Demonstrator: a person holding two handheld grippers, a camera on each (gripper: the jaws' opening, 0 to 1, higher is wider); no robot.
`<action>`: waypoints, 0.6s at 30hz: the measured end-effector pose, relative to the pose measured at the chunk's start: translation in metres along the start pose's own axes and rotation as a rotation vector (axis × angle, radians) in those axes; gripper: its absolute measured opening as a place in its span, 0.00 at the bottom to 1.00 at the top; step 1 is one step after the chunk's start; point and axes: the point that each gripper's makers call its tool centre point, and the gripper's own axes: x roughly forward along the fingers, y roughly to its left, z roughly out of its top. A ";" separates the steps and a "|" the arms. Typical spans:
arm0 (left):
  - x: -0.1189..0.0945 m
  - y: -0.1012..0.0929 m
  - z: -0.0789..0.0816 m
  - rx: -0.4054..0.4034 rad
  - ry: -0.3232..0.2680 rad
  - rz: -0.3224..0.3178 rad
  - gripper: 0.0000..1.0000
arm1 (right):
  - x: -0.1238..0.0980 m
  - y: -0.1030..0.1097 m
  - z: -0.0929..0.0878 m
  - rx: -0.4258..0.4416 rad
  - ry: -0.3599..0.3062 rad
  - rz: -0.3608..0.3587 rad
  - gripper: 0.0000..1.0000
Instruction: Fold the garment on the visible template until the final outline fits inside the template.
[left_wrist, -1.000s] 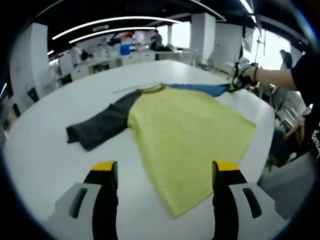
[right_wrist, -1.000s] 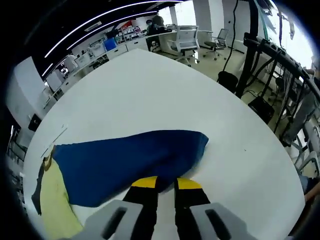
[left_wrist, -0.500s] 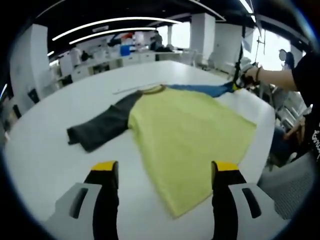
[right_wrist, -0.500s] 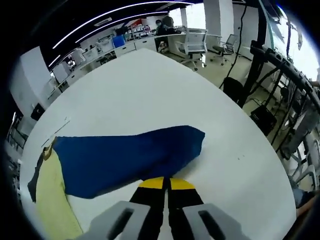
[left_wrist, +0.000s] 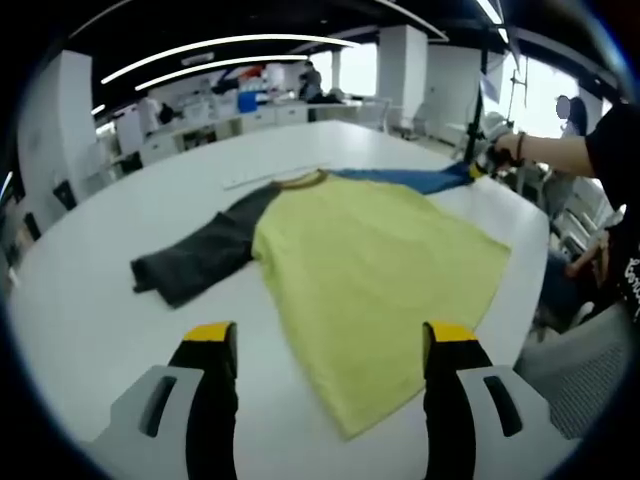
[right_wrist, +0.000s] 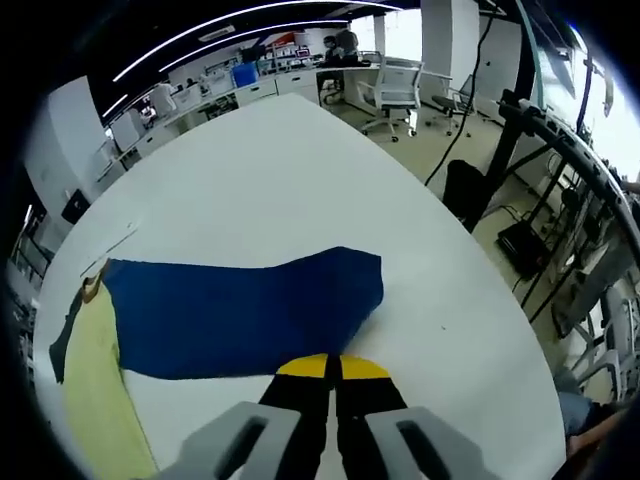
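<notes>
1. two grippers show: the left gripper (left_wrist: 330, 345) hangs above the white tabletop (left_wrist: 90, 300) with its yellow-tipped jaws spread wide and nothing between them.
2. ahead of it, between and beyond the jaws, lies the long-sleeved shirt with a yellow-green body (left_wrist: 370, 270), flat on the tabletop, its hem corner reaching down between the jaws.
3. up and left of the left gripper, the shirt's dark grey sleeve (left_wrist: 195, 255) stretches out flat; the mustard collar (left_wrist: 305, 179) sits at the far end of the body.
4. far ahead and to the right, the shirt's blue sleeve (left_wrist: 410, 179) runs toward a person's hand (left_wrist: 505, 150) with the other gripper, at the tabletop's far edge.
5. in the right gripper view, the right gripper (right_wrist: 331, 368) has its yellow tips pressed together on the near edge of the blue sleeve (right_wrist: 240, 315), pinching the cloth.
6. the blue sleeve spreads flat ahead and left of this gripper, joining the yellow-green body (right_wrist: 95, 380) at the far left.
7. to the right, past the tabletop edge, stand a black metal stand (right_wrist: 560, 160) and cables on the floor; white office chairs (right_wrist: 395, 85) stand far ahead.
</notes>
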 end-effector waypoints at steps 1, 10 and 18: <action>0.000 0.000 0.000 0.001 0.001 0.000 0.72 | 0.000 0.000 0.000 -0.002 0.003 0.002 0.00; -0.002 -0.002 -0.002 0.001 0.006 -0.003 0.72 | -0.001 0.002 -0.006 -0.027 0.036 0.020 0.00; -0.002 -0.002 -0.001 0.003 0.005 -0.006 0.72 | -0.008 -0.009 0.001 0.018 0.005 -0.011 0.03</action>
